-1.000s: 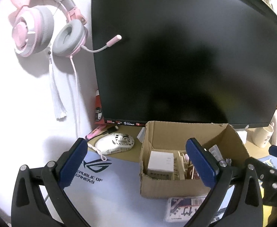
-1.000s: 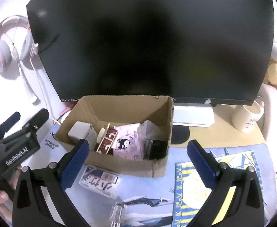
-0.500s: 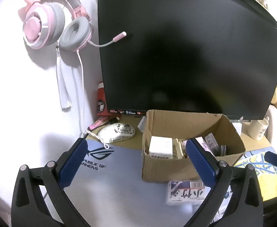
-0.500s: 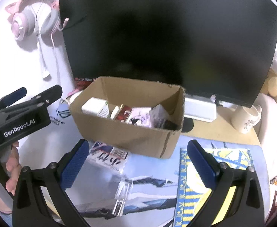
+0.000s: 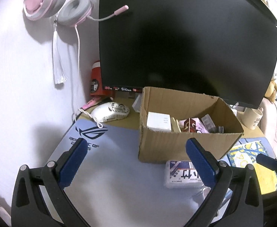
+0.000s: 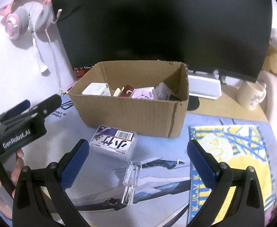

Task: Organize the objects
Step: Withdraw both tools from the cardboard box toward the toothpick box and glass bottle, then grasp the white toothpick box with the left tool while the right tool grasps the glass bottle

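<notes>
An open cardboard box (image 6: 134, 111) (image 5: 168, 145) sits on the desk mat before the monitor, holding a white carton (image 5: 159, 121), a red packet and pink packets. In front of it lies a clear plastic pack with a barcode label (image 6: 113, 141) (image 5: 182, 174). Nearer lies a clear acrylic block (image 6: 131, 177). My right gripper (image 6: 138, 162) is open above the pack and block, holding nothing. My left gripper (image 5: 136, 162) is open over the bare mat left of the box, empty; it also shows at the left in the right wrist view (image 6: 19, 117).
A large black monitor (image 5: 185, 43) stands behind the box. Pink headphones (image 5: 51, 1) hang on the wall at left. A white mouse (image 5: 110, 111) lies behind the mat (image 5: 104, 162). A cream mug (image 6: 251, 96) and plush toys (image 6: 276, 56) stand at right, a yellow-blue cloth (image 6: 233, 160) beside the box.
Both grippers have pulled back and risen from the box; the labelled pack and acrylic block now lie between the right fingers. Both stay open.
</notes>
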Demonstrator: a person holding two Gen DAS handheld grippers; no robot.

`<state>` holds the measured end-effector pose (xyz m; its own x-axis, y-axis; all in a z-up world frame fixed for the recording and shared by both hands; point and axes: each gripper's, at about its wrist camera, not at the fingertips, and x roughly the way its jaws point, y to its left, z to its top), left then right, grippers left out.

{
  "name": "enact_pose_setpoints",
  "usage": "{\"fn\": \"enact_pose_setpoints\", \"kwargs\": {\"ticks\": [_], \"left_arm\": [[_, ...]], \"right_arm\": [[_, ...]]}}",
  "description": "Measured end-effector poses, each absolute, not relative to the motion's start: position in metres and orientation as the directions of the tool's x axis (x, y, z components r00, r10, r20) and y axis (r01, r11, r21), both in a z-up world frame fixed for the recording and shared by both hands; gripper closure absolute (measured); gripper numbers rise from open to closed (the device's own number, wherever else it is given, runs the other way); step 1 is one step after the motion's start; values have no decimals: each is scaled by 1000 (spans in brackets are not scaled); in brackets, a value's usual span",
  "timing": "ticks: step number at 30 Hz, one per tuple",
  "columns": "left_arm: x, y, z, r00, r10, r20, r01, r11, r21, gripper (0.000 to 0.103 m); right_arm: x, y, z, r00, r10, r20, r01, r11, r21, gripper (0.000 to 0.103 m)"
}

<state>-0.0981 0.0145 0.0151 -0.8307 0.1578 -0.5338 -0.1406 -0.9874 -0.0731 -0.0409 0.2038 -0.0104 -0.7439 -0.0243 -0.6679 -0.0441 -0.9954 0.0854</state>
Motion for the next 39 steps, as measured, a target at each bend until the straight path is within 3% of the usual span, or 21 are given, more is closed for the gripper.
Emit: {"fn": "enact_pose_setpoints", "kwargs": {"ticks": [16, 39], "left_arm": [[-114, 44, -26, -761, 194, -620, -221, -975, -33, 0], [-119, 75, -50, -656, 284, -699, -333, -940, -70, 0]], "right_arm": [[-45, 220, -57, -663, -78, -745, -121, -970, 210, 0], [-54, 203, -95, -538, -15, -843, -95, -992, 78, 0]]}}
